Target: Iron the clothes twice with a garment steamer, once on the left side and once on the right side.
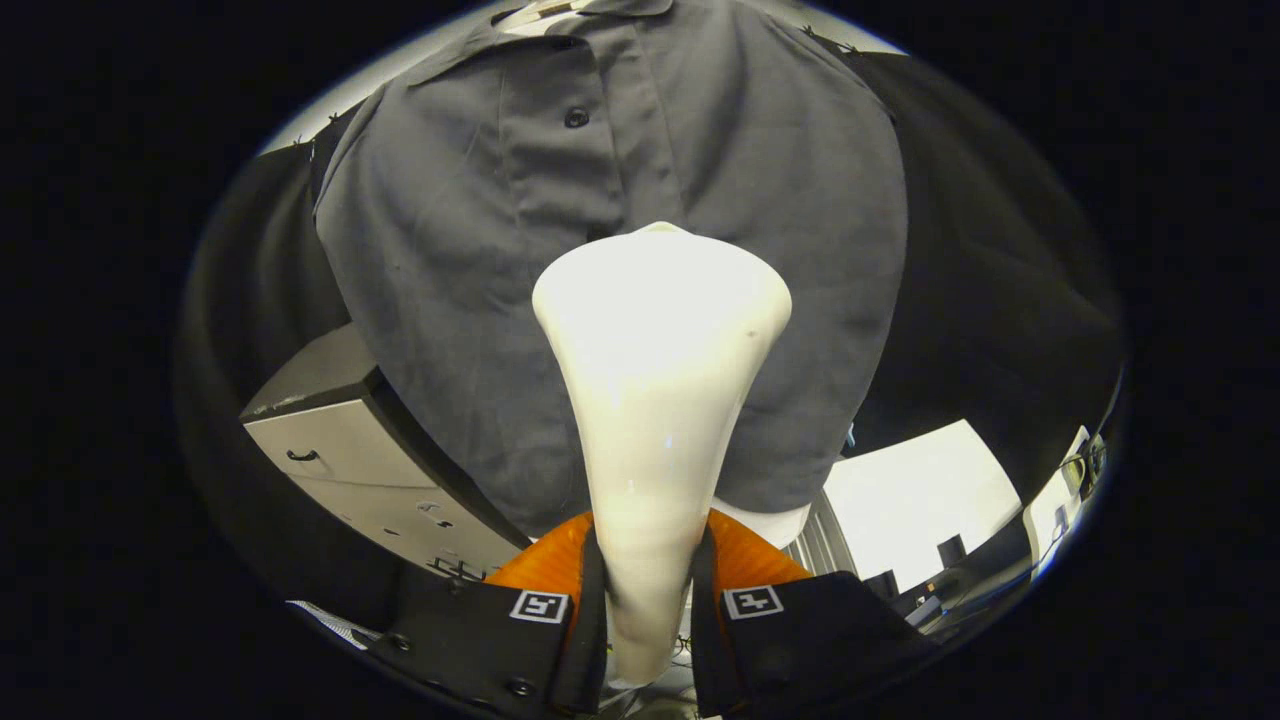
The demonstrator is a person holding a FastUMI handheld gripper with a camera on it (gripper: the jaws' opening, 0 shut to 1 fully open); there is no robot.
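Note:
A white garment steamer (pixel 655 400) stands up between the two fingers, its narrow handle clamped by them and its wide head flaring out beyond them. My gripper (pixel 648 600) is shut on that handle. Right behind the steamer head hangs a grey button-up shirt (pixel 500 200), collar at the top, with a dark button (pixel 576 117) on its placket. The head sits against the shirt's middle, just right of the placket; whether it touches the cloth cannot be told. The shirt's lower middle is hidden behind the steamer.
A pale cabinet with a dark top and a drawer handle (pixel 340 450) stands low beside the shirt's left hem. Black cloth wall (pixel 990 300) hangs on both sides of the shirt. Below the shirt's right hem, a bright room with furniture (pixel 930 520) shows.

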